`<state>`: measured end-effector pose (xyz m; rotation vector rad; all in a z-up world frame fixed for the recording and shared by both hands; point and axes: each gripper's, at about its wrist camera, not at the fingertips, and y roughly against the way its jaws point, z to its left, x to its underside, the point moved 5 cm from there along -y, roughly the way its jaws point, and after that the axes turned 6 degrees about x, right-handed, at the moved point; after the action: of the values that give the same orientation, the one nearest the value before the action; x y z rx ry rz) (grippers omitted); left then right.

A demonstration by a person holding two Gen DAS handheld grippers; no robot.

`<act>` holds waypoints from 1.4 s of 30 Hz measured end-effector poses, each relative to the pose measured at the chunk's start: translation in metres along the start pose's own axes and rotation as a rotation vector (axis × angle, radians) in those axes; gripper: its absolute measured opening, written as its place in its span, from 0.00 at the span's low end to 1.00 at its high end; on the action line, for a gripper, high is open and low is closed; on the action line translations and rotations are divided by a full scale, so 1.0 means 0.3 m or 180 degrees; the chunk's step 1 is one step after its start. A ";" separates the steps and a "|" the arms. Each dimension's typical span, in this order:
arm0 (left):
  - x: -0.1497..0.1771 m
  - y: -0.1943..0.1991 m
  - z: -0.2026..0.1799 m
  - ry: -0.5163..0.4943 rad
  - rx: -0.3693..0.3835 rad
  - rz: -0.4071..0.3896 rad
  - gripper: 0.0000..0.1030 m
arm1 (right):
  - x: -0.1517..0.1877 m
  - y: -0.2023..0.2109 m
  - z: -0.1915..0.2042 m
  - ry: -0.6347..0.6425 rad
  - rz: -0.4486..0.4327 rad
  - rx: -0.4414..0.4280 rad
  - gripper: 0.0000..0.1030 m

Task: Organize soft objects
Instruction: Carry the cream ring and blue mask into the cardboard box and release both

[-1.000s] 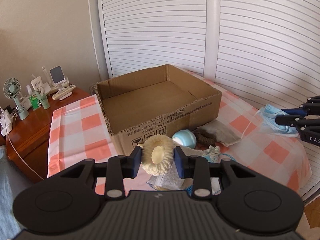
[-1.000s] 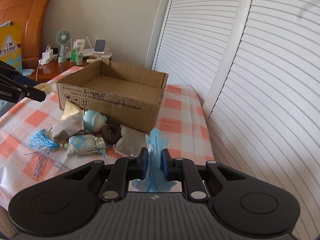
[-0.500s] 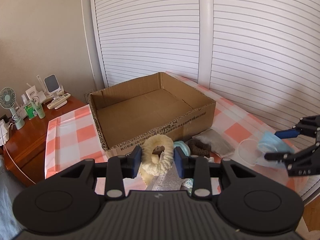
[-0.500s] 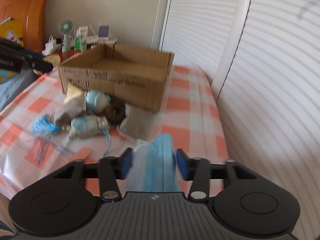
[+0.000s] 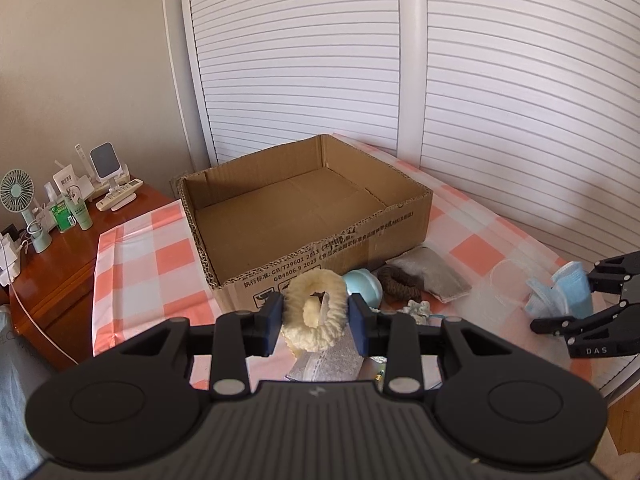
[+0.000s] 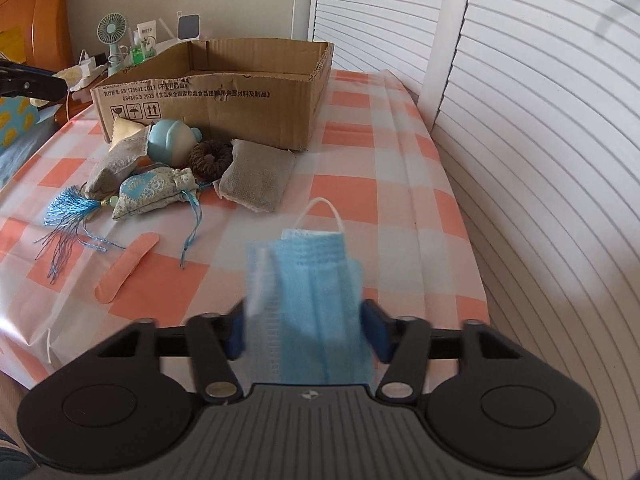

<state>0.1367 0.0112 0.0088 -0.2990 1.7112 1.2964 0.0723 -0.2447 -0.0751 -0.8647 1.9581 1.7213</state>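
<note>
The left tongs (image 5: 316, 322) hold a cream fluffy scrunchie (image 5: 315, 316) pinched between their blue pads, raised above the surface (image 5: 136, 264) just in front of the cardboard box's (image 5: 304, 216) near wall. The box stands open-topped toward the far edge of the checked surface, its inside bare. The right tongs (image 6: 306, 336) have a folded blue face mask (image 6: 316, 292) standing between their pads near the right edge of the surface; their jaws have just been closing in, and the mask fills the gap, though whether the pads actually press it is not clear. One white ear loop arches up from the mask's top. Against the box's front wall lies a cluster: two grey sachets (image 6: 256, 178), a pale blue round toy (image 6: 170, 142), a brown scrunchie (image 6: 210, 157), and a patterned blue pouch (image 6: 154, 192) with a bright blue tassel (image 6: 68, 210) trailing toward the left edge. A pink adhesive plaster (image 6: 126, 262) lies apart, nearer the front edge.
</note>
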 end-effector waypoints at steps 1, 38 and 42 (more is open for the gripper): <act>0.000 -0.001 0.000 0.0000 0.0003 0.0003 0.33 | -0.001 0.004 0.001 0.0013 0.0000 0.0021 0.30; -0.335 -0.382 0.293 0.0084 -0.0571 -0.0090 0.92 | -0.548 0.039 0.018 0.0327 -0.0846 -0.0276 0.23; -0.265 -0.243 0.263 0.0110 -0.0372 -0.0133 0.97 | -0.588 0.001 0.034 0.0310 -0.0821 -0.0352 0.23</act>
<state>0.2687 0.0226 0.0252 -0.4253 1.6523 1.3699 0.2002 -0.2010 0.0389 -1.2038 1.7335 1.6743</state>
